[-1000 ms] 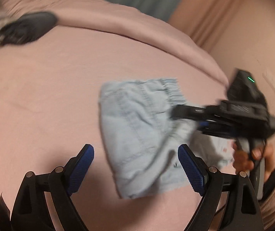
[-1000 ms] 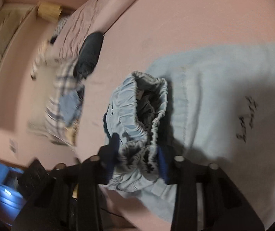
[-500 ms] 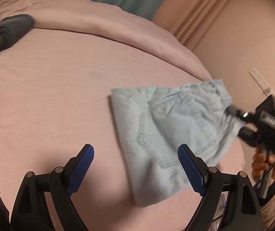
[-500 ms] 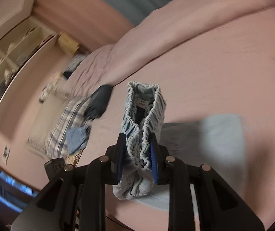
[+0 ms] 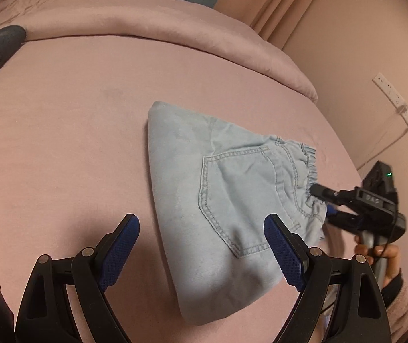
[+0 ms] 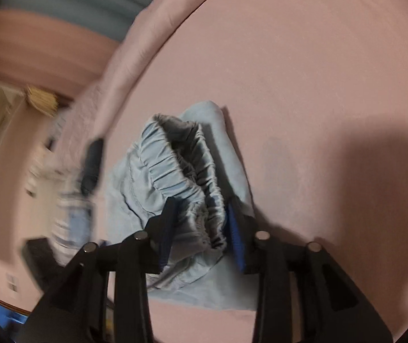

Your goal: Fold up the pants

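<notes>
- Pink-sheeted bed [image 5: 75, 131], rolled duvet [image 5: 152, 25] along its far edge.
- Peach curtains [image 5: 264, 3] (a teal panel between), plain wall [image 5: 370, 28] with a white power strip [image 5: 394, 97].
- Dim, warm light.

The right claw [image 6: 201, 228] has dragged the pants' [image 5: 232, 200] waistband rightward, and its jaws are opening.

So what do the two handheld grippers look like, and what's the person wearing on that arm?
Both are black plastic with two angled fingers carrying blue textured pads and silver pivot screws. The right gripper has a boxy body with a small green light, a thin black cable and a grey handle. The hand shows a black cuff and a pinkish fuzzy sleeve.
</notes>
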